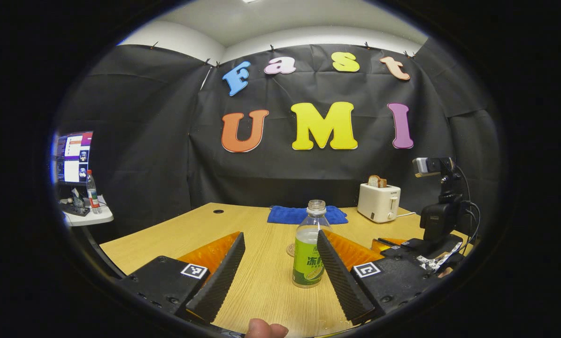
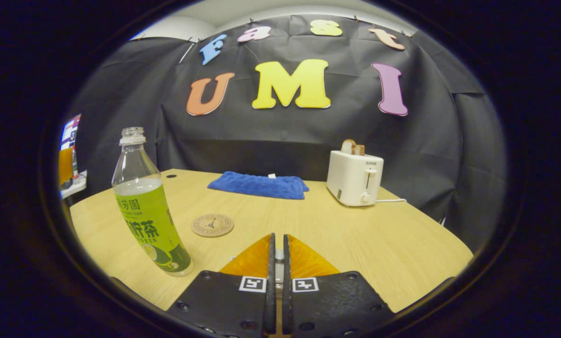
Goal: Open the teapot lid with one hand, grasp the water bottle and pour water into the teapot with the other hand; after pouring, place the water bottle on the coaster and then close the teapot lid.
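Left gripper (image 1: 280, 263): fingers spread wide, nothing held. The water bottle (image 1: 309, 246) stands upright and uncapped on the wooden table (image 1: 261, 291), ahead between the fingertips toward the finger at 4 o'clock; contact cannot be judged. The round coaster (image 1: 291, 249) lies just behind the bottle. A fingertip (image 1: 264, 329) shows at 6 o'clock.

Right gripper (image 2: 277, 256): fingers pressed together, empty. In the right gripper view, bottle at 9 o'clock, coaster at 11 o'clock, apart. Blue towel (image 2: 258, 185) at 12 o'clock, toaster (image 2: 354, 179) with bread at 1 o'clock.
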